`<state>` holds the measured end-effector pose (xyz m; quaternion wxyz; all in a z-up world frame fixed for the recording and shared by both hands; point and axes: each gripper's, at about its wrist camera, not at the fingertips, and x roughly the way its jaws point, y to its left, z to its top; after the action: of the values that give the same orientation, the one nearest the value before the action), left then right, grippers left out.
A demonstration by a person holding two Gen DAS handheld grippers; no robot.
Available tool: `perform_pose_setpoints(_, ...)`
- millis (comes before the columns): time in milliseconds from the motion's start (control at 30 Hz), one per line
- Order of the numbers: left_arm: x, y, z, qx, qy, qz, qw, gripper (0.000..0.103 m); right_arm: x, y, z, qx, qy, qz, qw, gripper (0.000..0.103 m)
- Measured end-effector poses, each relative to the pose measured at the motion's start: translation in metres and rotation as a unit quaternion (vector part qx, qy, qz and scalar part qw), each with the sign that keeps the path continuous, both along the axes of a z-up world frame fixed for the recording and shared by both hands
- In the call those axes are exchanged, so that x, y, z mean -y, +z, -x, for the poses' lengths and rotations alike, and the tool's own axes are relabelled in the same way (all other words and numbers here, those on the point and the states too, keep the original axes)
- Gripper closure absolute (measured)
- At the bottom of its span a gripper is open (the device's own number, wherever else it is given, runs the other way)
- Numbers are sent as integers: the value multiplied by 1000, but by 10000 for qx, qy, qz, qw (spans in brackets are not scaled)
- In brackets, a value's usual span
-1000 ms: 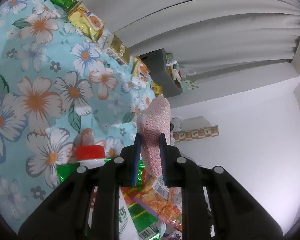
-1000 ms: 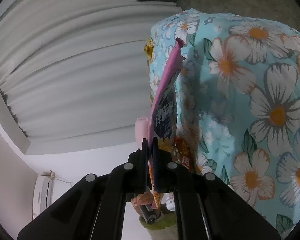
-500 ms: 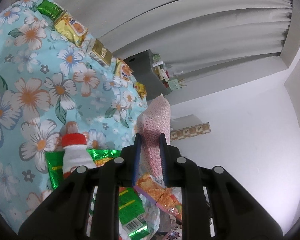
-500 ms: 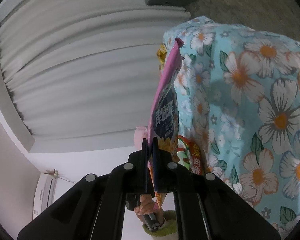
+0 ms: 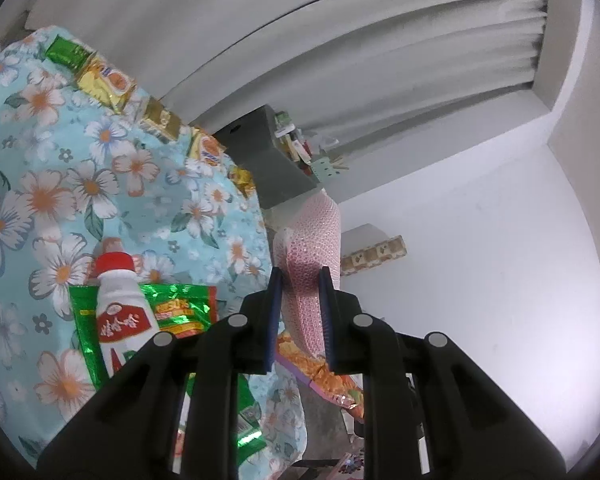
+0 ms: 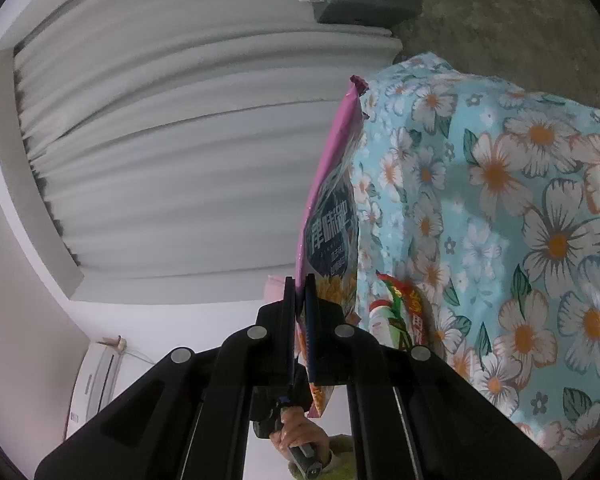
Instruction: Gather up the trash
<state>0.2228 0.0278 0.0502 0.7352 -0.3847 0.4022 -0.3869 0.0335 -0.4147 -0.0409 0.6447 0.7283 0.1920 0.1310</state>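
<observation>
Both wrist views are rolled sideways. My left gripper [image 5: 299, 276] is shut on a pink dotted wrapper [image 5: 316, 236] that sticks out past its blue pads, beside the edge of the table with the floral cloth [image 5: 40, 184]. A white bottle with a red cap [image 5: 118, 304] lies on a green snack bag [image 5: 180, 304] on the cloth. My right gripper [image 6: 299, 280] is shut on the edge of a pink and dark blue snack bag [image 6: 332, 208], held up beside the floral cloth [image 6: 520, 200]. Below it shows the white bottle [image 6: 384, 316] with a red and green bag [image 6: 408, 308].
Several gold and green snack packets [image 5: 108, 80] line the far edge of the cloth. A grey cabinet [image 5: 272, 168] with small items stands by the white curtain [image 5: 340, 40]. An orange snack bag [image 5: 324, 380] hangs below my left fingers. A hand on a gripper handle [image 6: 300, 436] shows under my right gripper.
Both grippers have risen away from the table with their wrappers still held. In the left view the bottle and green bag have come fully into sight and the packets have shrunk back.
</observation>
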Motion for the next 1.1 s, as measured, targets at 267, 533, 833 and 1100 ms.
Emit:
perform_pose_setpoints(267, 8, 14, 19, 175, -132, -5, 9998, 87, 11, 8, 25, 88, -212, 52, 9997, 98)
perform_pose_setpoints(533, 28, 27, 36, 362, -351, -54, 9987, 87, 30, 14, 56, 204, -533, 83, 9983, 98)
perform_pose_setpoints(833, 88, 34, 60, 514, -947, -386, 9934, 87, 63, 5, 118, 202, -1095, 53, 9938, 98)
perform_pose_setpoints(1100, 197, 23, 75, 529, -1957, -839, 9756, 87, 117, 9, 208, -424, -2114, 759, 9735, 98)
